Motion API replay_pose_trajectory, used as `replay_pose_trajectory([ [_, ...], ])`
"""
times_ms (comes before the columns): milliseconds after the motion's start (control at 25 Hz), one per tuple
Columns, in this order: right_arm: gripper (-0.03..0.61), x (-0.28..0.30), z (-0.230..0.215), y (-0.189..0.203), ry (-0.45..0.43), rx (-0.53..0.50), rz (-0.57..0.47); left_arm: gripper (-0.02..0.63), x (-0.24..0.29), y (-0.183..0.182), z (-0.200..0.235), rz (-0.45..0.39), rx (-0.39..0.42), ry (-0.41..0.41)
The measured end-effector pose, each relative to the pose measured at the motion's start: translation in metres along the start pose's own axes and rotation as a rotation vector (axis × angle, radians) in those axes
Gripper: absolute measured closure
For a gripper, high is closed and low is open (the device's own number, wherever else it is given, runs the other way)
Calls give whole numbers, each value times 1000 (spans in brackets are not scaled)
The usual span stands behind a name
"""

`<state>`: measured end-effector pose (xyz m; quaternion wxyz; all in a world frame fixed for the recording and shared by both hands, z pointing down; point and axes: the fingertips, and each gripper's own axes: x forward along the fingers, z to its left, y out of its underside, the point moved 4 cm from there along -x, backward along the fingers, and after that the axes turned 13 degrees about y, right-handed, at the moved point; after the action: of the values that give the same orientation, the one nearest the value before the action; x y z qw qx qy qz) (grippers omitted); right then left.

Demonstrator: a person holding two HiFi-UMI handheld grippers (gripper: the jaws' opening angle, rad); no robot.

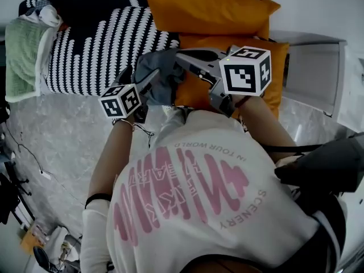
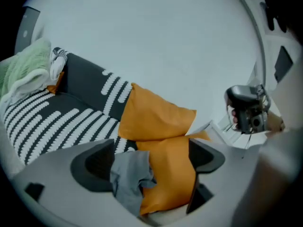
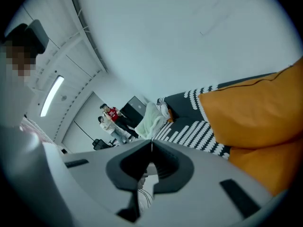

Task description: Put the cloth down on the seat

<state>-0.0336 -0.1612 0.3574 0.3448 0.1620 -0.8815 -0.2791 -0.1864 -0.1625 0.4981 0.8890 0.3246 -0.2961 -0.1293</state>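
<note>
The grey cloth (image 2: 130, 178) is lying on the orange cushion (image 2: 173, 174), seemingly placed; the left gripper (image 2: 151, 161) is gaping wide, the right gripper (image 3: 150, 148) pressing together, empty

Grey cloth (image 2: 131, 178) crumpled in a loose bunch, set against lower orange cushion (image 2: 170, 169), just beside black-and-white striped seat (image 2: 52, 122); contact with seat not discernible.
</note>
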Motion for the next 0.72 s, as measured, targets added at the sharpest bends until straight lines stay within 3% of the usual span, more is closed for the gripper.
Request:
replay_pose_trajectory([
  [160, 566, -9, 11, -17, -7, -42, -55, 115, -40, -51, -58, -290, 26, 217],
  [240, 566, -13, 16, -28, -4, -101, -85, 115, -72, -77, -90, -436, 110, 305],
  [320, 566, -20, 23, -40, 6, -162, -116, 116, -106, -95, -116, -526, 214, 346],
  [440, 566, -37, 33, -52, 35, -210, -153, 175, -146, -108, -143, -581, 316, 360],
  [520, 566, -46, 38, -58, 34, -218, -177, 257, -160, -115, -152, -592, 359, 363],
  [600, 566, -50, 42, -65, 26, -231, -202, 346, -167, -125, -158, -604, 391, 369],
  [720, 566, -52, 49, -70, 15, -262, -228, 393, -171, -134, -163, -623, 396, 385],
])
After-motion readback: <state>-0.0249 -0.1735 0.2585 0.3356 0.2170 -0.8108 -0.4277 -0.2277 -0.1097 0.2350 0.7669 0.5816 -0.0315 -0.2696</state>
